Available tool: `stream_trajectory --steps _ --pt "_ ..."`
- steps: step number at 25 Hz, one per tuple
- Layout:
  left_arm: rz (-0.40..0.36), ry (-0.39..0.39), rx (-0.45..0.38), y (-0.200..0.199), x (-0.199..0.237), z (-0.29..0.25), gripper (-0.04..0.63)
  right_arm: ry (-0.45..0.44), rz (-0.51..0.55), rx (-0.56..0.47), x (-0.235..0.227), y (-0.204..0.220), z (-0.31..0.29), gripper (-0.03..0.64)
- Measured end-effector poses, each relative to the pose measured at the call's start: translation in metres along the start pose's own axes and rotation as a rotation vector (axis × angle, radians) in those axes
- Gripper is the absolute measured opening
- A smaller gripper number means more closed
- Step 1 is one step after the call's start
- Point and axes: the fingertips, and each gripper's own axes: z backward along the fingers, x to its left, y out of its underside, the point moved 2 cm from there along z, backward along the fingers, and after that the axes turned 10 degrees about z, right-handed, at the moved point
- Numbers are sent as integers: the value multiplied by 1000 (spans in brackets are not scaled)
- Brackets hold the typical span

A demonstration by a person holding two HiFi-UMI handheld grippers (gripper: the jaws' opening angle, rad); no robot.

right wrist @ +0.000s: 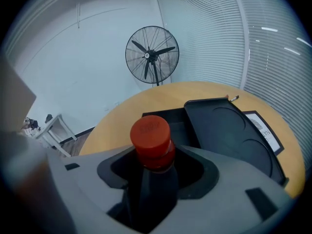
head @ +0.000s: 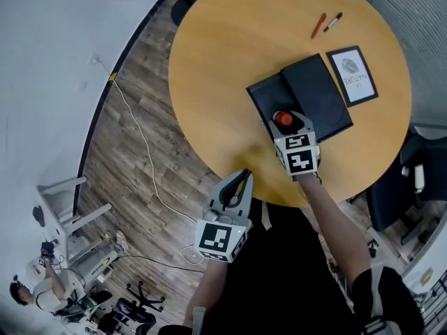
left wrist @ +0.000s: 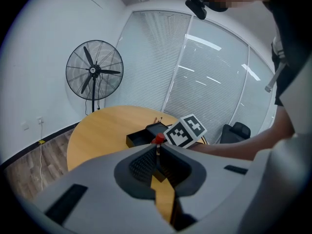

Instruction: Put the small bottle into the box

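Observation:
The small dark bottle with a red cap stands upright between the jaws of my right gripper, which is shut on it. It hangs over the near edge of the open black box on the round wooden table. The box's lid lies against its right side. My left gripper is shut on nothing, at the table's near edge, pointing towards the box and the red cap.
Two pens lie at the table's far side, with a framed card to the right of the lid. A standing fan is beyond the table. A dark chair is on the right, and a cable runs across the floor.

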Motion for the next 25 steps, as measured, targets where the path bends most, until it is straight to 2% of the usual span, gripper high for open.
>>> stream_trajectory --steps 11,25 --pt "41 -14 20 12 4 1 18 9 4 37 -1 1 -24 229" --pt "38 -21 20 12 4 4 18 11 34 32 4 -2 -26 229"
